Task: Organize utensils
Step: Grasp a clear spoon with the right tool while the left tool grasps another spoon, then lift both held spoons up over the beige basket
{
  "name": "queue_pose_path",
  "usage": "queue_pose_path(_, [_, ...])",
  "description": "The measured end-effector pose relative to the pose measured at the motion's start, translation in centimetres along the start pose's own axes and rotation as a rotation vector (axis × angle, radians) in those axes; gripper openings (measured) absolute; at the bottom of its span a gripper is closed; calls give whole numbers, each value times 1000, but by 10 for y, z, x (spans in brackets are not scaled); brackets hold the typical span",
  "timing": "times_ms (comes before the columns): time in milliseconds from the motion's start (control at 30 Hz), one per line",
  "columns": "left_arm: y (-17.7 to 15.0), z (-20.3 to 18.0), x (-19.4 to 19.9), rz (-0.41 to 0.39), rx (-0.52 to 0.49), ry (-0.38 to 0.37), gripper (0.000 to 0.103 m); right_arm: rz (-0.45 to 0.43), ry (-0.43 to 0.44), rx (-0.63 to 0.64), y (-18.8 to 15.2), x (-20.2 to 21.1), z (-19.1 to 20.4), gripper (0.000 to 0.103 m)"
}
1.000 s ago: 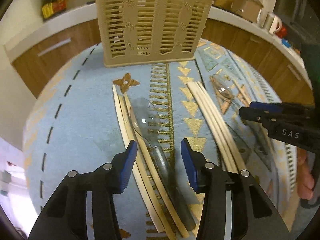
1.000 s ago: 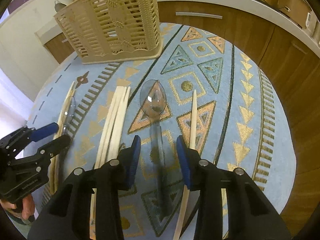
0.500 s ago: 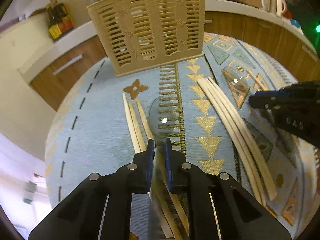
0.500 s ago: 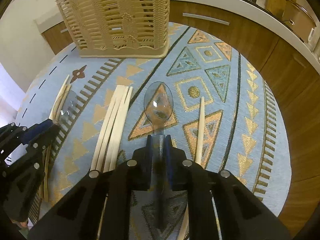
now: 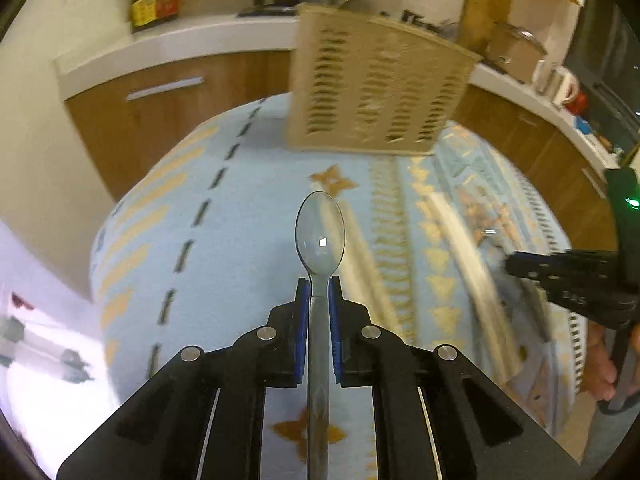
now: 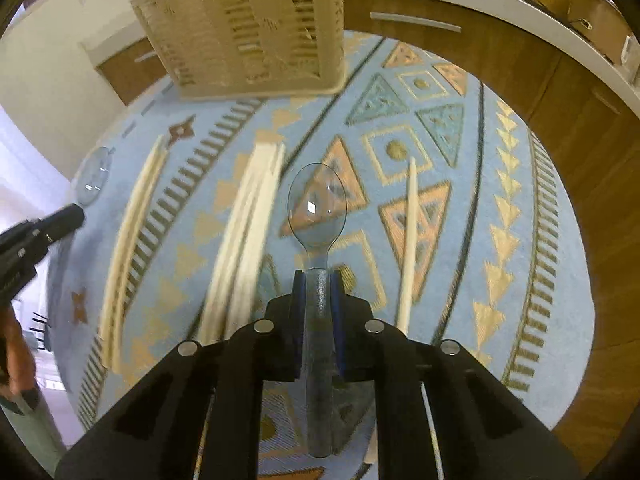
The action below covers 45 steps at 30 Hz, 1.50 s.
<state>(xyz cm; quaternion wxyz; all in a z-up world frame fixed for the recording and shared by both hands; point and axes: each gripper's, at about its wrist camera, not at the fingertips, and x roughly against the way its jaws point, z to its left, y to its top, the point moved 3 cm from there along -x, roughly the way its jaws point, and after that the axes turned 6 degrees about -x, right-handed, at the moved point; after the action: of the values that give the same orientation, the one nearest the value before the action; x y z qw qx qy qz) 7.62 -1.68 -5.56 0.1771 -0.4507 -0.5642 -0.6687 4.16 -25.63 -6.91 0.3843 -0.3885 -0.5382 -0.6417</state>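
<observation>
My left gripper (image 5: 319,285) is shut on the handle of a clear plastic spoon (image 5: 320,232) and holds it lifted above the table, bowl pointing forward. My right gripper (image 6: 318,280) is shut on a second clear plastic spoon (image 6: 317,204), also lifted. A beige slotted utensil basket (image 5: 376,88) stands at the far side of the table; it also shows in the right wrist view (image 6: 248,28). Pale wooden chopsticks lie on the cloth: a pair (image 6: 136,200) at left, a bundle (image 6: 248,216) in the middle, a single one (image 6: 408,240) at right.
The round table carries a light blue patterned cloth (image 6: 480,200). Wooden cabinets and a white counter (image 5: 192,40) with a bottle, a pan and pots run behind it. The right gripper shows at the right edge of the left wrist view (image 5: 568,276).
Both grippers closed on a spoon handle and lifted the spoons off the cloth. The left one has swung left, away from its chopstick pair.
</observation>
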Motion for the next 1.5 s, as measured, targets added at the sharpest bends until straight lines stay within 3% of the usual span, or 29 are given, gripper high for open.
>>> queue_pose_path(267, [-13,26,-16,48,6,25,9,33,37,-26,-1,-3,-4,15])
queue_pose_path(333, [-15,29,-13,53,-3,10,14,63,45,-18,4,-4,-3,18])
queue_pose_path(400, [-16,31,-11,57,-18,17,32,81,39,-6,6,-6,1,20])
queue_pose_path(433, [-16,31,-11,63,-32,23,33,91,23,11,9,-7,3,20])
queue_pose_path(667, [-10,19,-20,124,-142,83,33,140,-44,37,23,-17,13,20])
queue_pose_path(733, [-6,14,-23,124,-164,96,21,143,-69,52,25,-19,17,12])
queue_pose_path(767, [-5,13,-23,125,-169,100,11,143,-76,62,25,-19,19,10])
queue_pose_path(833, [-1,12,-24,115,-166,109,10,134,-71,64,26,-18,21,10])
queue_pose_path(1000, [20,20,8,-39,-94,40,10,26,2,64,36,11,25,10])
queue_pose_path(1133, [51,28,50,-209,-41,-5,10,-127,71,82,61,58,30,10])
queue_pose_path(1267, [92,31,94,-394,-16,-46,10,-279,124,96,90,101,38,10])
queue_pose_path(1400, [133,26,121,-526,6,-110,10,-400,171,105,122,132,39,10])
queue_pose_path(1500, [166,17,131,-616,-1,-113,10,-494,172,122,145,148,45,10])
